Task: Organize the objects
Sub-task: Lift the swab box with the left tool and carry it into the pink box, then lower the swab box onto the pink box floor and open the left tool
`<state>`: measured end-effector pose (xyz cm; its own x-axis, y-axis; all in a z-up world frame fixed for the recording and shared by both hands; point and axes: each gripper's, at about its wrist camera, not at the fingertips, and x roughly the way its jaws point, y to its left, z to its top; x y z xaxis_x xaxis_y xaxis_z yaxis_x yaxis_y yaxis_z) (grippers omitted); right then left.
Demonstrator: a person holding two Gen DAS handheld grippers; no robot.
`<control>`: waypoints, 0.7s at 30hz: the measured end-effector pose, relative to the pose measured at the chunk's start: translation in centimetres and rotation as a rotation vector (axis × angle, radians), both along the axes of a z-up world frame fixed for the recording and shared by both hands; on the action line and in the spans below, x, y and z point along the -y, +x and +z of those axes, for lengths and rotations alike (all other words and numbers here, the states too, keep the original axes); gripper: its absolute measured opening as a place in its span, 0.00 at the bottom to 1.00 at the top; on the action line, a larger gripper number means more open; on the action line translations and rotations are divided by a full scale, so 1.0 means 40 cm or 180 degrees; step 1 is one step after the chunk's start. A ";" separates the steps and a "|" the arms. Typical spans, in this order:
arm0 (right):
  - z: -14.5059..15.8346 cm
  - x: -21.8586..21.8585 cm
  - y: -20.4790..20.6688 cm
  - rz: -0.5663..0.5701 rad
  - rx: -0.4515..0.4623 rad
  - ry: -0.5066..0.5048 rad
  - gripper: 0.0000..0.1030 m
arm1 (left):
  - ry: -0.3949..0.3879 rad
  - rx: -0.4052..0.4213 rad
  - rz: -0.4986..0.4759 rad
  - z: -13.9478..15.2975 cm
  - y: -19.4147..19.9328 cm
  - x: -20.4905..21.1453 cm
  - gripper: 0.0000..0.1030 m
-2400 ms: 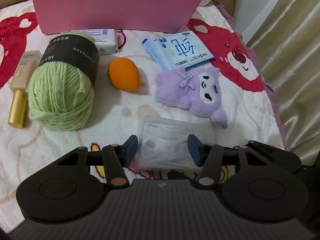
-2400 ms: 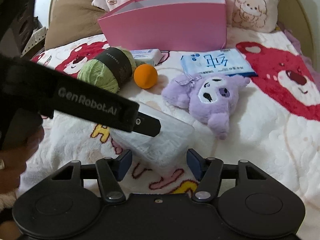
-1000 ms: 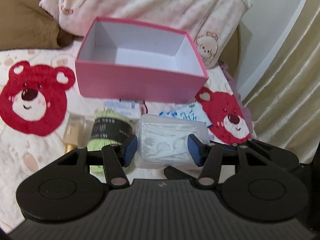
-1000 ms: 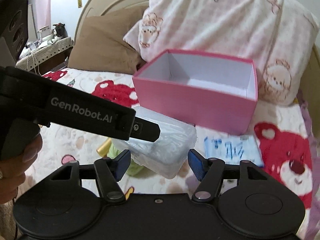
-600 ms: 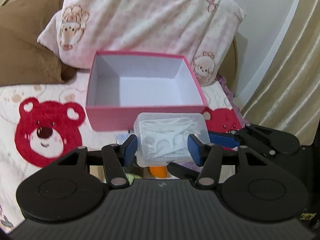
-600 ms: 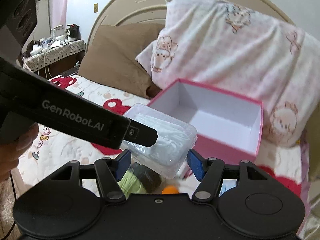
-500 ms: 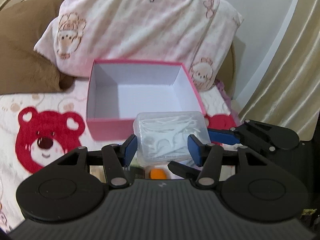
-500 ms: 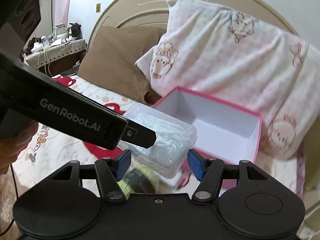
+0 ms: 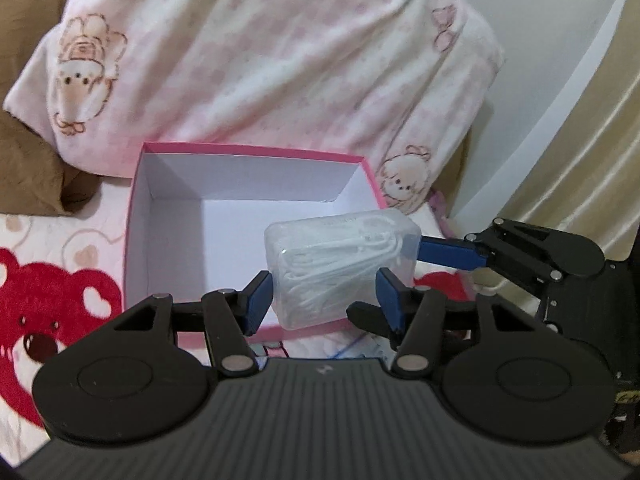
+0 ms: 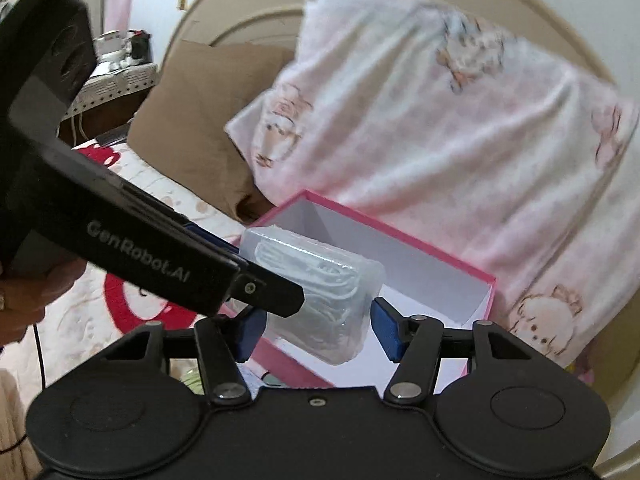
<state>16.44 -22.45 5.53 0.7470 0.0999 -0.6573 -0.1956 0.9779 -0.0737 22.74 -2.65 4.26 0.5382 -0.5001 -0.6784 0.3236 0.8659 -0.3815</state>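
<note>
A clear plastic box (image 9: 340, 264) of thin white picks hangs in the air over the near right corner of an open pink cardboard box (image 9: 256, 152), carried between two hand-held grippers above a bear-print bedspread (image 9: 40, 280). The container is a rounded-corner rectangle, see-through on every side, with its white contents heaped loosely inside and its broad face turned upward. From the left wrist camera its long axis runs away from the lens and slants to the upper right, the near end dipping low over the pink box's front wall and the far end riding higher. The whole container is tilted rather than level. The left gripper (image 9: 322, 300) clamps it at a moderate width, its blue pads set against the two long sides near the lower end. The right gripper (image 10: 316, 328) comes in across it from the right, and its jaws have just been closing with the container between them. Whether its pads actually press on the plastic cannot be told. A hand (image 10: 32, 292) grips the left tool at the edge of the right wrist view. Behind the white-lined pink box lean a pale pink pillow (image 9: 280, 60) and a brown cushion (image 9: 24, 160).
</note>
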 end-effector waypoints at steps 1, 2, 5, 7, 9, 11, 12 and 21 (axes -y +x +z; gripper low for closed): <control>-0.014 0.014 0.020 -0.0047 -0.0021 0.0026 0.60 | 0.0007 -0.0024 -0.0005 -0.010 0.025 0.006 0.52; -0.028 0.027 0.040 -0.0097 -0.0059 0.0064 0.59 | 0.0006 -0.0054 0.0000 -0.021 0.047 0.009 0.52; -0.058 0.067 0.096 -0.0204 -0.0199 0.0196 0.54 | 0.0042 -0.0151 0.0052 -0.058 0.119 0.024 0.52; -0.078 0.088 0.134 -0.0301 -0.0305 0.0220 0.52 | 0.0066 -0.0181 0.0073 -0.081 0.161 0.039 0.52; -0.100 0.098 0.177 -0.0465 -0.0498 0.0146 0.50 | 0.0020 -0.0292 0.0075 -0.118 0.209 0.055 0.54; -0.129 0.100 0.209 -0.0550 -0.0617 -0.0038 0.50 | -0.0083 -0.0444 0.0135 -0.162 0.248 0.069 0.54; -0.146 0.106 0.228 -0.0583 -0.0662 -0.0101 0.50 | -0.0104 -0.0460 0.0151 -0.178 0.261 0.076 0.54; -0.237 0.170 0.309 -0.0742 -0.0973 -0.0029 0.49 | -0.0187 -0.0767 0.0236 -0.283 0.359 0.102 0.54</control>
